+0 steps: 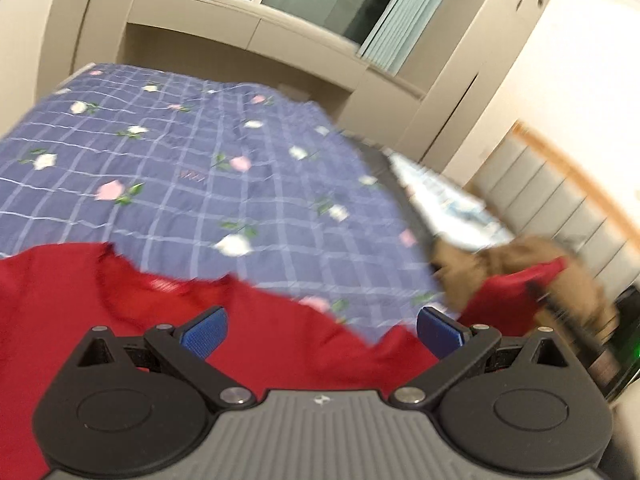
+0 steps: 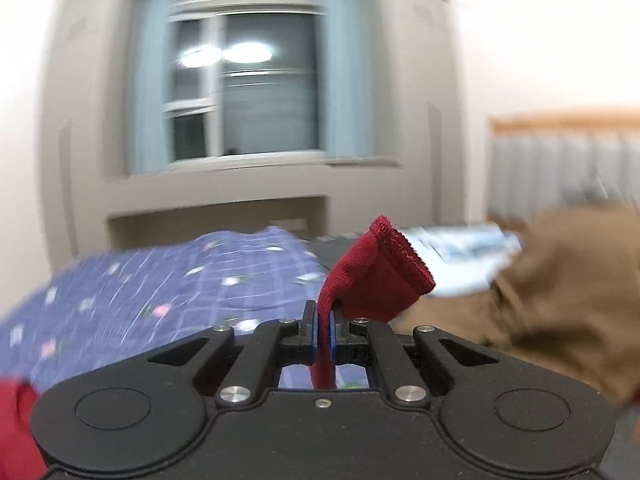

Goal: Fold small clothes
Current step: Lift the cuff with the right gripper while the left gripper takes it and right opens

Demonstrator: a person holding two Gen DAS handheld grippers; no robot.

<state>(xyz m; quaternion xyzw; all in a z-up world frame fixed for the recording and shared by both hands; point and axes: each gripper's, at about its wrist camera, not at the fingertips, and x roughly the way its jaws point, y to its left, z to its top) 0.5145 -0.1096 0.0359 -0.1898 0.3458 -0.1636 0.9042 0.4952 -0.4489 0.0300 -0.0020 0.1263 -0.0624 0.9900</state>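
mid-fold on the blue checked floral bedspread (image 1: 180, 168): right hand-held gripper (image 2: 324, 336) clamped on the ribbed cuff of the red knit top (image 1: 240, 344), left hand-held gripper (image 1: 320, 330) wide and empty over its near body; next, likely laying that sleeve across.

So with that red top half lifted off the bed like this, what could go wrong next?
1. The right tool pinches only a thin bit of the red top near its cuff; a tug might pull it free.
2. The left tool is open and holds nothing, so the top hangs from one side and could bunch up.
3. The brown garment lies close by on the bedspread and could get dragged along.
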